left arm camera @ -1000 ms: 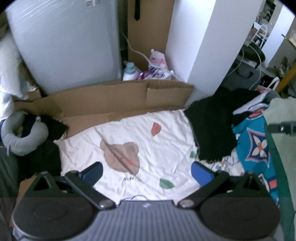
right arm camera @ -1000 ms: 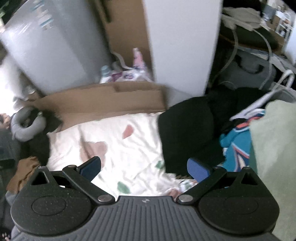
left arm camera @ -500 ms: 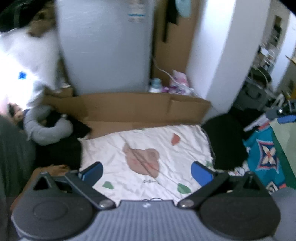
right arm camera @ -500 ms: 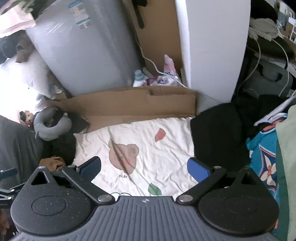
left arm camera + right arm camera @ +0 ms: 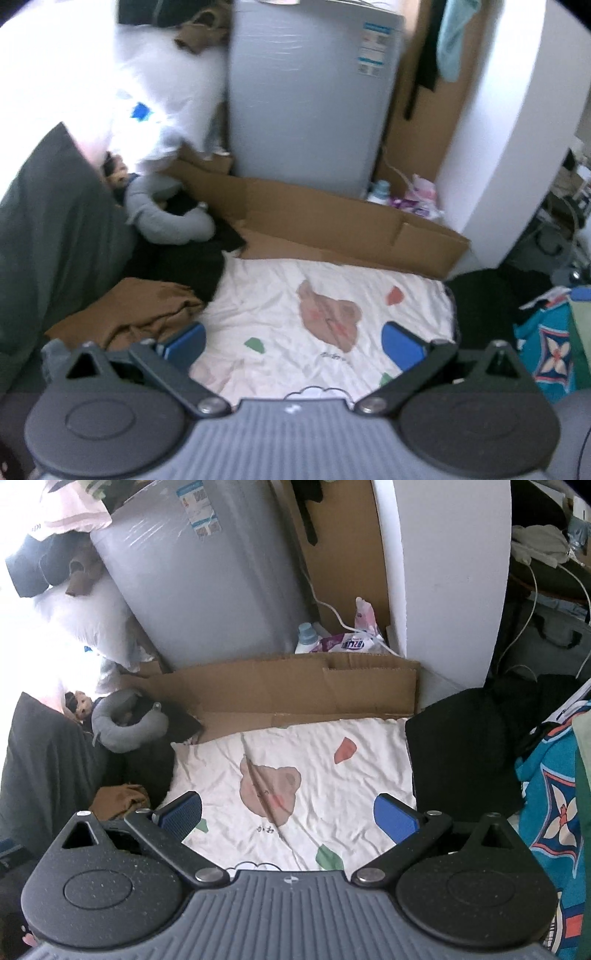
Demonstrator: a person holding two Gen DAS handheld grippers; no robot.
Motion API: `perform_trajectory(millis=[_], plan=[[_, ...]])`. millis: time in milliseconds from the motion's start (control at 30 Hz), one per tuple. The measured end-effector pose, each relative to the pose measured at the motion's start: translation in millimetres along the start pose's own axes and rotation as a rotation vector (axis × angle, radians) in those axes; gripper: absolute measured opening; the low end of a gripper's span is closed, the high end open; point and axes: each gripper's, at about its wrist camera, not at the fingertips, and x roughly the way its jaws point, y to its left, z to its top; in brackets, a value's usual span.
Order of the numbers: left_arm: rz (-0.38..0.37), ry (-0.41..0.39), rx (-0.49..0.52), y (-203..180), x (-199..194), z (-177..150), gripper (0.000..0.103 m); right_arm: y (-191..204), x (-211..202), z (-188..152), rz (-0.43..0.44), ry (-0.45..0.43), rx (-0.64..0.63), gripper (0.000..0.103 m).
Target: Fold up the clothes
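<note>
Both wrist cameras sit behind their own 2 fingers, raised above the bed and angled down and forward toward the far wall. Left wrist view: left gripper fills the lower frame; white printed sheet at centre, brown garment lower left; image slightly blurred. Right wrist view: right gripper in the lower frame, the sheet centred, black garment at right. The 2 views share the sheet, cardboard and grey appliance.
</note>
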Motion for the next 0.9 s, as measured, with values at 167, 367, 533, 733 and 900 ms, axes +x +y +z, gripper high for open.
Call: perform_trajectory(millis=[167, 367, 533, 733, 900], plan=[[0.024, 0.008, -0.047, 8.4, 5.0, -12.1, 0.103, 1.1, 6.8, -20.0, 0.004, -0.002, -0.005, 0.102], [0.036, 0.037, -0.056, -0.9, 21.9, -29.2, 0.103, 4.9, 15.8, -41.9, 0.002, -0.022, 0.006, 0.102], [0.051, 0.044, -0.046, -14.6, 34.6, -37.8, 0.103, 5.1, 21.7, -55.6, -0.017, -0.023, -0.014, 0.102], [0.071, 0.071, -0.029, -34.3, 46.6, -48.8, 0.103, 10.2, 14.5, -70.6, -0.007, -0.029, -0.06, 0.102], [0.081, 0.095, -0.006, -52.0, 55.2, -58.9, 0.103, 15.1, 20.1, -87.3, -0.034, -0.015, -0.109, 0.102]])
